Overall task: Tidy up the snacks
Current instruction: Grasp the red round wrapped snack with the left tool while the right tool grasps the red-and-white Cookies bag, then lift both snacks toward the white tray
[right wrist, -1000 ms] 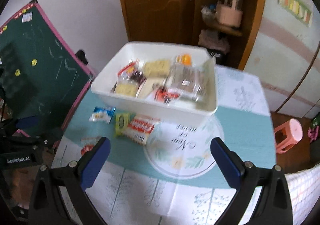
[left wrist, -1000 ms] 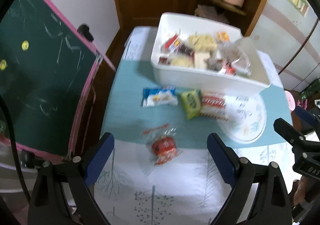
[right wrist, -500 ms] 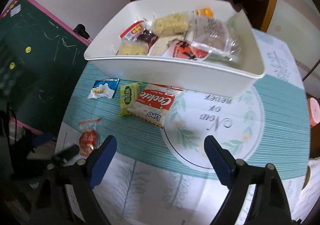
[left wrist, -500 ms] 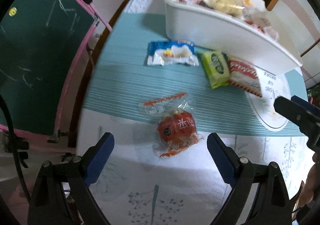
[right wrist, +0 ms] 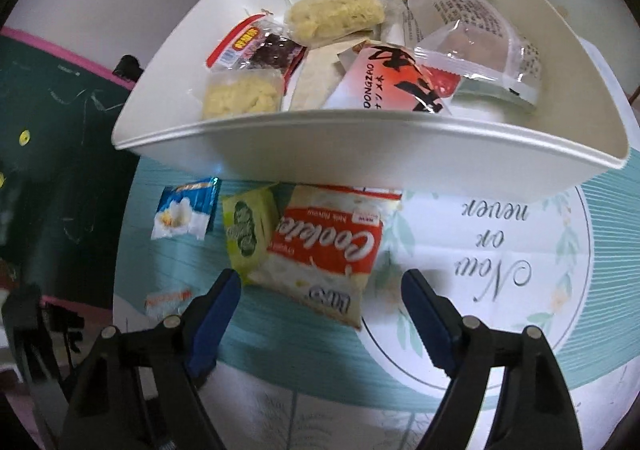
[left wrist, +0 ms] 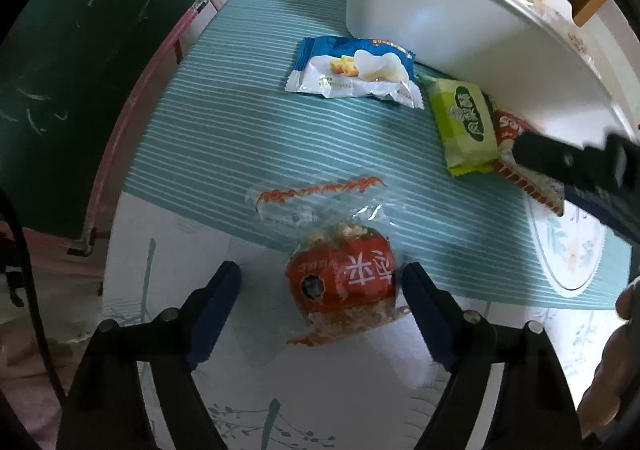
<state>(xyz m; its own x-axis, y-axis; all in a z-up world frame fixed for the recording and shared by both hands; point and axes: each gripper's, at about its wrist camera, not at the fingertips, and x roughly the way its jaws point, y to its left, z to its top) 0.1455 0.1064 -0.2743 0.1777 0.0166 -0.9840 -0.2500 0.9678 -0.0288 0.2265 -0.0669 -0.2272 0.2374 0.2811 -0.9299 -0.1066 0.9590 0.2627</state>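
My left gripper (left wrist: 320,282) is open, its blue pads either side of a red snack in a clear wrapper (left wrist: 342,282) on the table. A blue-white packet (left wrist: 354,70), a green packet (left wrist: 466,126) and a red cookie pack (left wrist: 516,154) lie beyond it, by the white bin (left wrist: 420,10). My right gripper (right wrist: 320,286) is open just above the near end of the red-and-white cookie pack (right wrist: 324,250), with the green packet (right wrist: 248,230) and blue-white packet (right wrist: 182,214) to its left. The white bin (right wrist: 360,142) holds several wrapped snacks.
A green chalkboard with a pink frame (left wrist: 72,62) stands left of the table. The tablecloth (right wrist: 500,250) has teal stripes and a round printed emblem. The right gripper's black finger (left wrist: 576,166) crosses the right of the left wrist view. A wooden door and shelf stand behind.
Both grippers have dropped and moved forward towards the table. The left now brackets the red snack; the right has closed in on the cookie pack. Both stay open.
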